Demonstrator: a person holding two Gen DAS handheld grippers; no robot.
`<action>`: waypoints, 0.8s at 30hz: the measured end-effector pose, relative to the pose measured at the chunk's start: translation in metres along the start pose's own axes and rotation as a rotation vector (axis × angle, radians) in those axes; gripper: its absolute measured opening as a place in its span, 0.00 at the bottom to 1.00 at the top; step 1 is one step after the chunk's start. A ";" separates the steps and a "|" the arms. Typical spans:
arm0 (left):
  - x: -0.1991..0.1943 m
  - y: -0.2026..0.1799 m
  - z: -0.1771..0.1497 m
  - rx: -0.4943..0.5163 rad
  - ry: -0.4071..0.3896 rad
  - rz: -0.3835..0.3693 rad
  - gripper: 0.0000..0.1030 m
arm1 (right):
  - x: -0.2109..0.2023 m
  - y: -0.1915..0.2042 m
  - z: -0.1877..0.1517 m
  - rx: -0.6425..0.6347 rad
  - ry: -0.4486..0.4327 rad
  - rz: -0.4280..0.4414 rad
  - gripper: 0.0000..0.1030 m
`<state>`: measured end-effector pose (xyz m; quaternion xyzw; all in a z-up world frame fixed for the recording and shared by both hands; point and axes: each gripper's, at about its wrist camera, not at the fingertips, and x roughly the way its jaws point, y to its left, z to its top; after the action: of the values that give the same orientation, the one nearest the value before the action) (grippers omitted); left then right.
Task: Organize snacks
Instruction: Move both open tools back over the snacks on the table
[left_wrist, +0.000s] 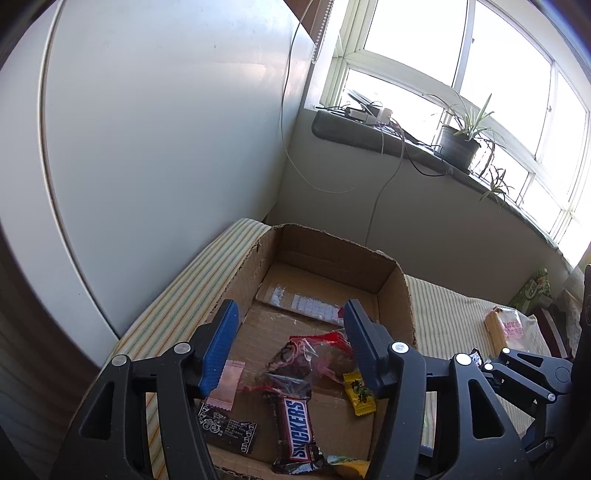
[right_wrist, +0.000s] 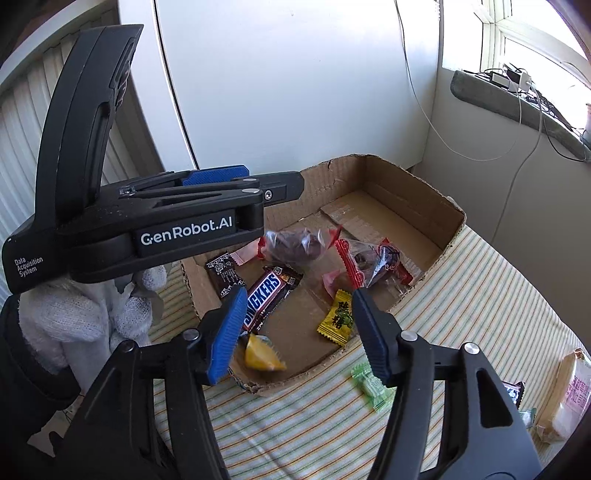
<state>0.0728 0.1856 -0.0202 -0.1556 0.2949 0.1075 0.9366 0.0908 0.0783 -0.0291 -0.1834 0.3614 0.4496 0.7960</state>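
An open cardboard box (left_wrist: 395, 295) (right_wrist: 417, 192) lies on a striped cloth. Inside are a Snickers bar (left_wrist: 295, 428) (right_wrist: 267, 299), a black packet (left_wrist: 227, 428) (right_wrist: 225, 273), a pink packet (left_wrist: 225, 384), a yellow candy with green print (left_wrist: 360, 397) (right_wrist: 338, 319) and a clear-wrapped dark snack (right_wrist: 373, 262). My left gripper (left_wrist: 291, 304) (right_wrist: 291, 186) is open over the box. Another clear-wrapped dark snack (left_wrist: 295, 363) (right_wrist: 295, 243) is loose and blurred just below it. My right gripper (right_wrist: 300, 293) is open above the box's near corner, with a blurred yellow packet (right_wrist: 264, 354) (left_wrist: 347, 467) loose beneath it.
A green candy (right_wrist: 371, 387) lies on the striped cloth (right_wrist: 480, 295) outside the box. A beige packet (right_wrist: 569, 395) (left_wrist: 506, 328) and a second dark bar (right_wrist: 513, 391) lie at the right. A white-gloved hand (right_wrist: 74, 325) holds the left gripper. A white cabinet and a windowsill stand behind.
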 end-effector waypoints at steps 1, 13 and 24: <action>0.000 0.000 0.000 0.001 -0.001 0.000 0.57 | -0.001 0.000 -0.001 0.001 0.000 -0.001 0.62; -0.008 -0.007 0.000 0.001 -0.018 -0.024 0.57 | -0.017 -0.015 -0.018 0.024 0.001 -0.025 0.63; -0.019 -0.040 -0.005 0.036 -0.021 -0.091 0.57 | -0.049 -0.064 -0.052 0.107 0.003 -0.092 0.63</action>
<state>0.0660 0.1446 -0.0039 -0.1511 0.2796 0.0609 0.9462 0.1070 -0.0166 -0.0296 -0.1575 0.3772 0.3921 0.8241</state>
